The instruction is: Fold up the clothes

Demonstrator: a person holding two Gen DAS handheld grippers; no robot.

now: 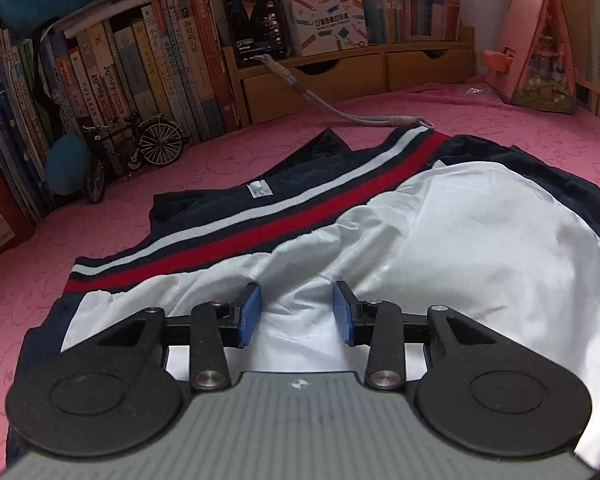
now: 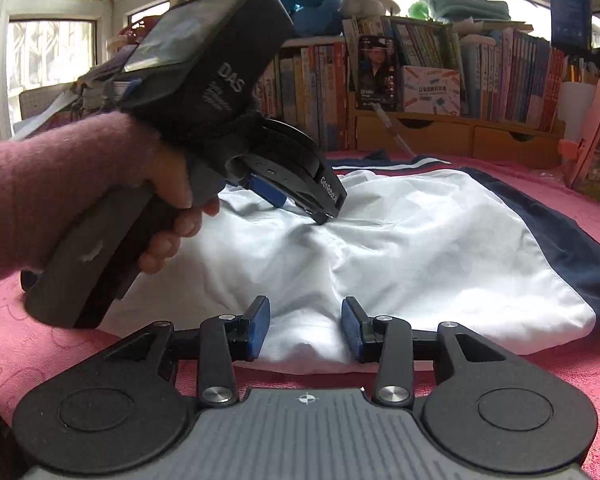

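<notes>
Looking along the left hand-held gripper (image 1: pixel 296 312), its blue pads stand partly spread with a gap between them, white lining rising into that gap; I cannot tell whether the pads actually press on it. The garment (image 1: pixel 380 216) lies spread on the pink surface (image 1: pixel 500 108), in front of a row of books (image 1: pixel 132 80): a dark navy jacket turned to show its white lining, with a ribbed band (image 1: pixel 260 216) of red, white and navy stripes running diagonally and a small label just beyond it. The lining is rumpled and bunched near the pads, the navy edges flat at the far side. From the right view, the right hand-held gripper (image 2: pixel 306 328) hovers at the near hem, its pads likewise partly spread, a low hump of white cloth between them with no clear pinch visible. A person's hand (image 2: pixel 172 208) in a pink sleeve holds the left tool, whose tip sits down on the lining near the garment's middle. Folding seems barely begun: the white panel lies loosely over the navy body, no neat crease is visible, and the squaring-up and stacking folds all appear left to do.
</notes>
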